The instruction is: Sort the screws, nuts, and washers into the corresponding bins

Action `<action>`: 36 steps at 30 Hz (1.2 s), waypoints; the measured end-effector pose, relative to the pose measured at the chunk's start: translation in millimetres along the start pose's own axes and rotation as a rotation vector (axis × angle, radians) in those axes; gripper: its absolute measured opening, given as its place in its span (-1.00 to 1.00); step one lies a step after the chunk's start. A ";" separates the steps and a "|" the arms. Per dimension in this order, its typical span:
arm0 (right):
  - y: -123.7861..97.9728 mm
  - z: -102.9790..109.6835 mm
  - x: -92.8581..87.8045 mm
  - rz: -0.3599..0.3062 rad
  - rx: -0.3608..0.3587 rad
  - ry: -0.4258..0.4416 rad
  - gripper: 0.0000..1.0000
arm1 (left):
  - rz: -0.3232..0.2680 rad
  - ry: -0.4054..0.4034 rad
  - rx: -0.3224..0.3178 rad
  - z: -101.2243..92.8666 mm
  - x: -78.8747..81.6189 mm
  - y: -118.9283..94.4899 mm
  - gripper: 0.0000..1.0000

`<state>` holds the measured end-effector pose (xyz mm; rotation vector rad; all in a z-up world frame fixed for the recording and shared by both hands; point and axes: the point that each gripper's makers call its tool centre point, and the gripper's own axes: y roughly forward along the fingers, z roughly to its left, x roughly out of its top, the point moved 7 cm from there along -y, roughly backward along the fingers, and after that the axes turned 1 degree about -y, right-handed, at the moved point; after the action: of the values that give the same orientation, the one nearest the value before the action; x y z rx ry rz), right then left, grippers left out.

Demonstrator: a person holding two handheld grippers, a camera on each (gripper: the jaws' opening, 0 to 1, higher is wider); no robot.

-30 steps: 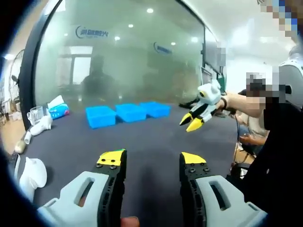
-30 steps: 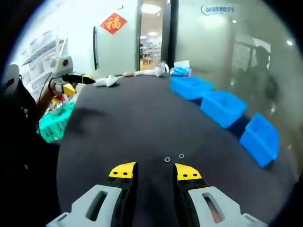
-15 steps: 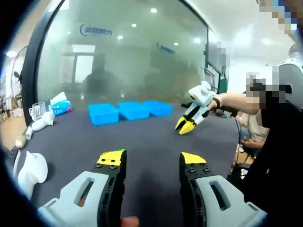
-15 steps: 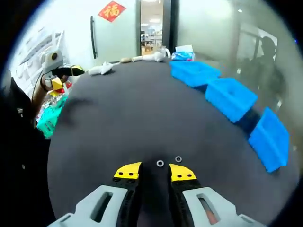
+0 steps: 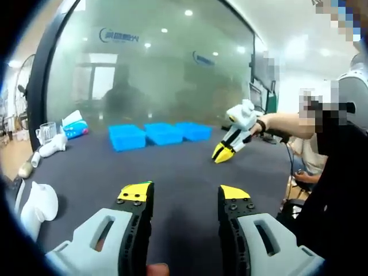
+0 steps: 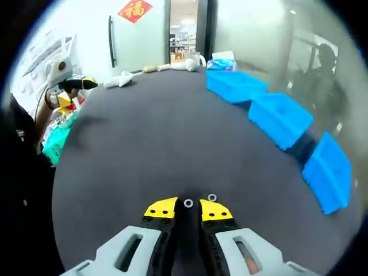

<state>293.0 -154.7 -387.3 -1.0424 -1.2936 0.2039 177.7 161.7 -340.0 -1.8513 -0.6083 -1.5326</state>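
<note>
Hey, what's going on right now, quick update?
Right gripper low over the table, nearly shut, empty. Two washers just past its tips. Left gripper open, idle. Three blue bins beyond, path clear.

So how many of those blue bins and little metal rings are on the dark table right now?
Blue bins: 3
Small metal rings (washers or nuts, too small to tell): 2
Total: 5

Shiny metal washers on matt dark tbl; plastic bins.
</note>
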 end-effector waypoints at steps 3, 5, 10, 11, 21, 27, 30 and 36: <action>0.3 2.2 0.4 0.003 0.004 -0.014 -0.92 | -0.002 -0.001 0.001 0.0 0.6 0.2 -0.13; 0.5 1.6 0.3 0.006 0.001 -0.014 -0.92 | -0.003 -0.001 0.000 -0.6 0.8 0.5 -0.13; -0.1 0.6 0.0 0.005 0.000 -0.002 -0.92 | -0.003 0.003 -0.001 -2.3 1.6 0.4 -0.13; -0.4 0.8 0.1 0.005 0.000 -0.001 -0.92 | -0.006 0.003 0.001 -2.1 2.3 0.0 -0.13; -14.1 0.2 -1.7 -0.077 -0.029 0.045 -0.93 | -0.014 0.009 0.015 -0.6 6.1 -1.1 -0.13; -34.6 3.0 -1.5 -0.182 -0.067 0.096 -0.93 | -0.028 0.013 0.024 -0.2 10.9 -1.2 -0.13; -48.6 2.7 -1.7 -0.276 -0.107 0.146 -0.93 | -0.033 0.014 0.028 -0.7 12.5 -1.0 -0.13; -72.7 5.0 -1.8 -0.443 -0.197 0.196 -0.93 | -0.042 0.019 0.031 -1.7 16.6 -0.4 -0.13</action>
<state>258.3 -193.7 -336.4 -0.8871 -1.3477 -0.3595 179.8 159.9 -323.5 -1.8090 -0.6631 -1.5575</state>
